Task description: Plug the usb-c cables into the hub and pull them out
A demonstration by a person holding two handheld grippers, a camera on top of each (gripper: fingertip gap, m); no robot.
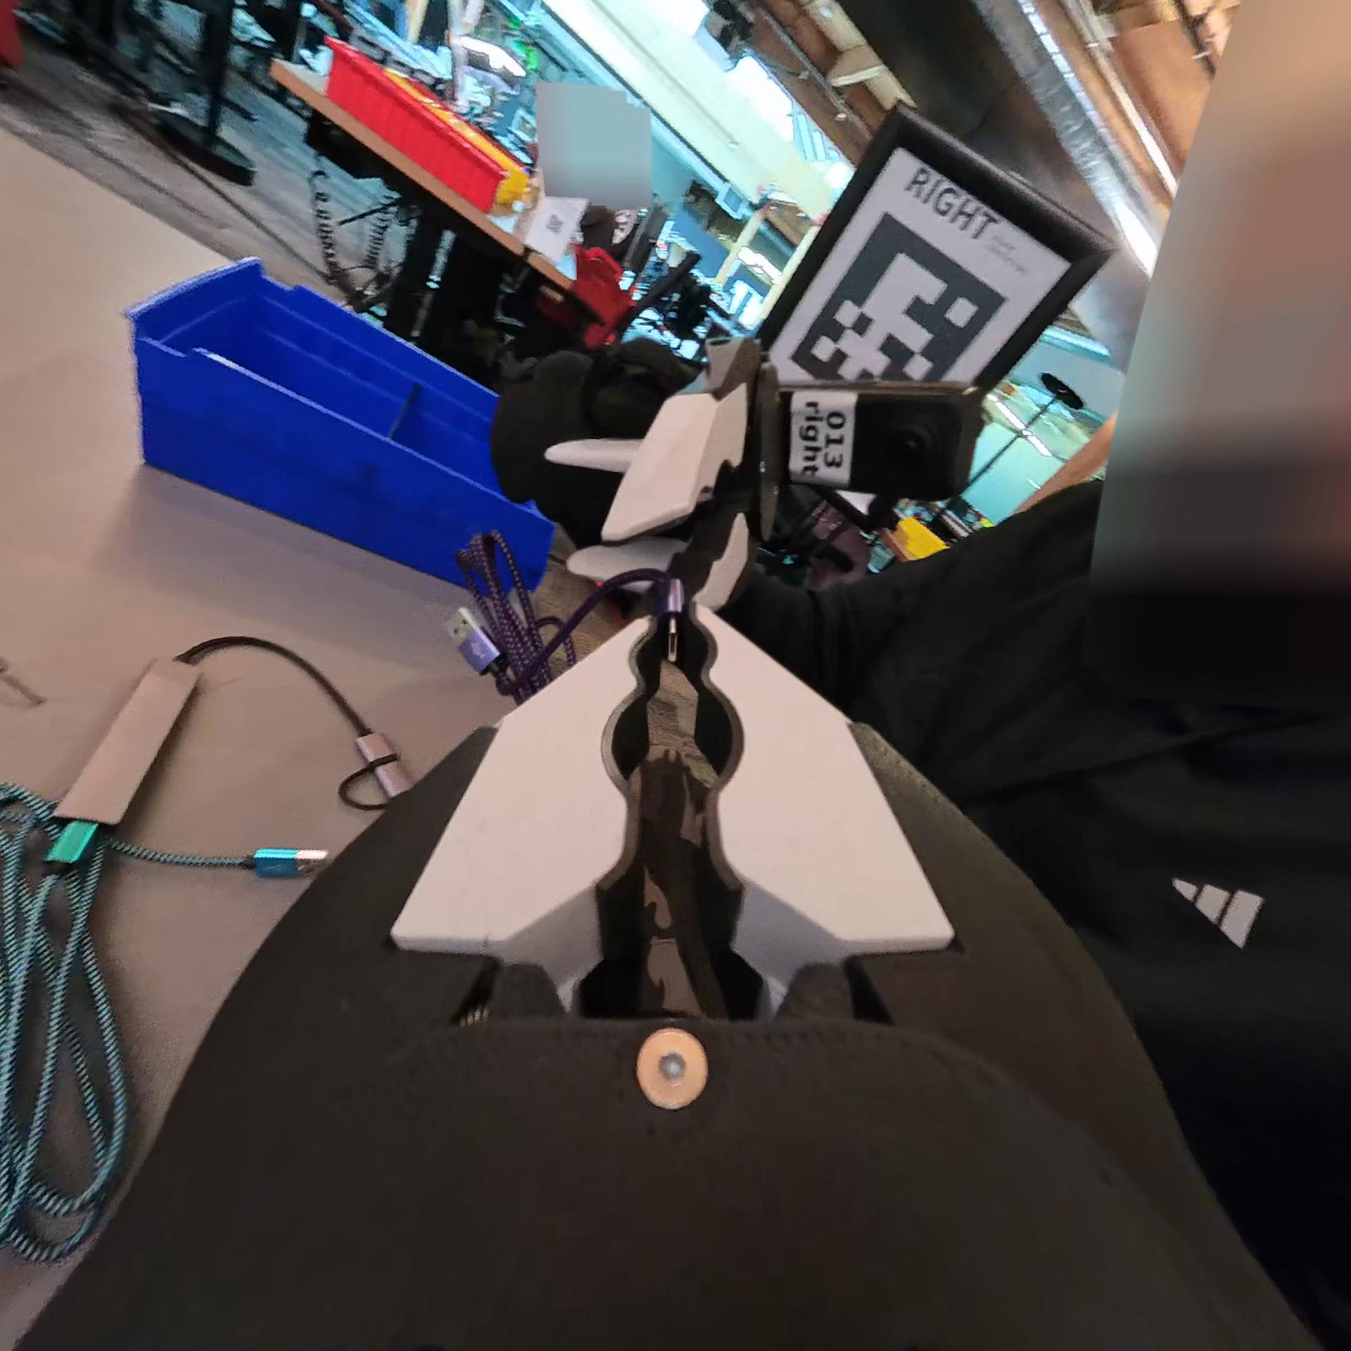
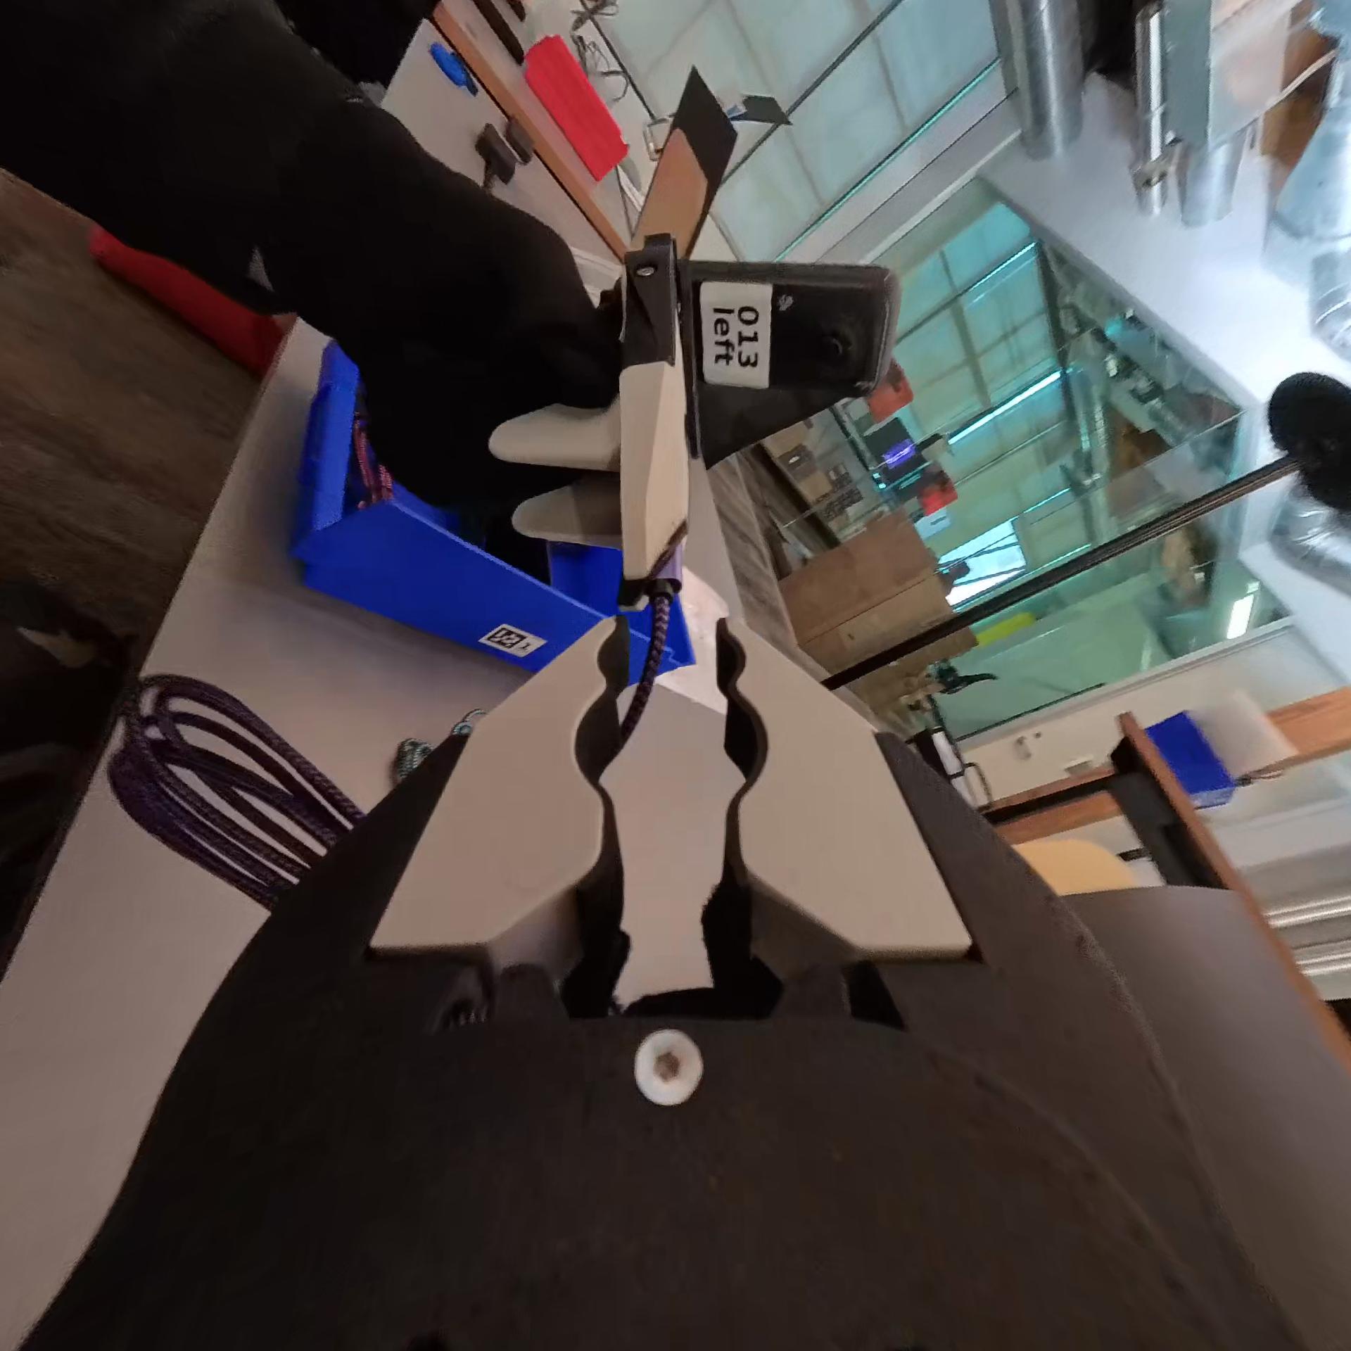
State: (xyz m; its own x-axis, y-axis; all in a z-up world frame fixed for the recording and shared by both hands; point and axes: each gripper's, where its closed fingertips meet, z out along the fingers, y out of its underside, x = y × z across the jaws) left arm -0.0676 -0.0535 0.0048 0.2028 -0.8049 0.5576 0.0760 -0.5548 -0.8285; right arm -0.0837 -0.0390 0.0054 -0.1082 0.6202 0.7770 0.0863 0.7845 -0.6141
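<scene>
1. A workshop with benches, red bins and glass walls lies behind a pale tabletop (image 1: 110, 512).
2. A blue bin (image 1: 314, 431) sits on the tabletop, far side from the left wrist camera.
3. The hub (image 1: 128, 738), a flat grey bar with a black lead, lies on the tabletop at left, well apart from both tools.
4. A teal cable (image 1: 51, 987) is plugged into the hub's near end; its other teal plug (image 1: 289, 863) lies loose beside it.
5. The left hand-held gripper (image 1: 674, 640) is raised above the tabletop and tilted; its tips are nearly together, pinching the metal end of the purple plug (image 1: 672, 607).
6. In the right wrist view that same tool appears edge-on, gripped by a black-gloved hand (image 2: 453, 329), with the purple cable (image 2: 647, 680) hanging from its tips.
7. The right hand-held gripper (image 2: 665, 643) stands narrowly parted, its tips on either side of the hanging cable just below the plug; whether it touches the cable I cannot tell.
8. The two tools meet tip to tip in mid-air, roughly crosswise.
9. The rest of the purple cable lies coiled (image 2: 219, 775) on the tabletop, its USB-A plug (image 1: 471, 640) near the bin.
</scene>
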